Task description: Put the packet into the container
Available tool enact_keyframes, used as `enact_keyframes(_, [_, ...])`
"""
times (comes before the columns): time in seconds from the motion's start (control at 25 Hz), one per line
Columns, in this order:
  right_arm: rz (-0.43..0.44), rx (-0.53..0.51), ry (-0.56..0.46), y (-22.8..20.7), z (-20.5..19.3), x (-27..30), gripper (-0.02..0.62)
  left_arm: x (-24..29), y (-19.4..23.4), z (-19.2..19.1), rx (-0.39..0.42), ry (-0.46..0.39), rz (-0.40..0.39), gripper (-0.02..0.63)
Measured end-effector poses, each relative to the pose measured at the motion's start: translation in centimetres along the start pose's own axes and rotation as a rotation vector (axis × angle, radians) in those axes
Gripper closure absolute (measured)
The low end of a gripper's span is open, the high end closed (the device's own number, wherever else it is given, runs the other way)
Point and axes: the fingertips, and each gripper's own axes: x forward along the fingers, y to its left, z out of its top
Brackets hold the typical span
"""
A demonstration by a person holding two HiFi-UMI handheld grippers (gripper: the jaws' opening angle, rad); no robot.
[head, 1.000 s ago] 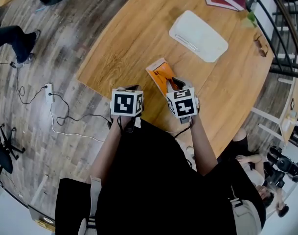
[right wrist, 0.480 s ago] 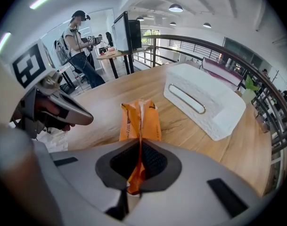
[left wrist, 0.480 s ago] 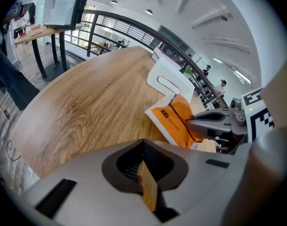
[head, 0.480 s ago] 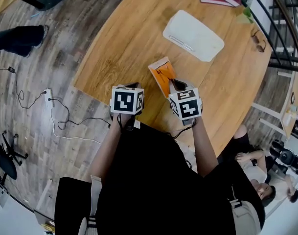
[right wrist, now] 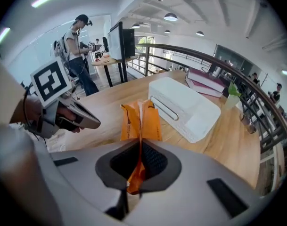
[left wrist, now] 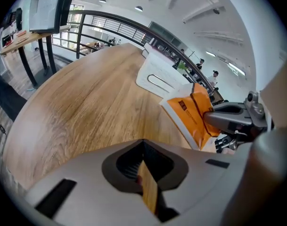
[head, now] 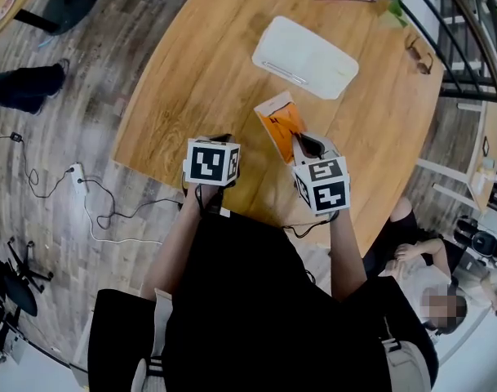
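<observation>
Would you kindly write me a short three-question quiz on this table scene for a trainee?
1. Multiple choice: what is the right gripper shut on? A) the orange packet B) a pen C) nothing.
2. True or false: the packet already lies inside the white container on the table.
3. Short answer: which gripper does not touch the packet?
Key:
1. A.
2. False; the packet is between the jaws, short of the container.
3. The left gripper, which stands apart to the packet's left in the head view.
</observation>
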Motion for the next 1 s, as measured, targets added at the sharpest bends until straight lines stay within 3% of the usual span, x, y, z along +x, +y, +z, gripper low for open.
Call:
enact_keyframes(0.2, [0.052, 0.144, -0.071, -1.7, 2.2, -3.3, 0.583, 0.2, -0.4, 0.5, 0.041, 0.005, -0.014, 0.595])
enact_keyframes(0.64, [0.007, -0.005, -0.089, -8.3, 8.0, -7.4, 0.583, 0.2, -2.2, 2.4, 0.103, -0.003, -0.037, 0.595])
enact_keyframes(1.0, [0.036, -0.086, -0.064, -12.3, 12.2, -4.5, 0.584, 0.6, -2.1, 4.0, 0.044, -0.034, -0.031, 0.595])
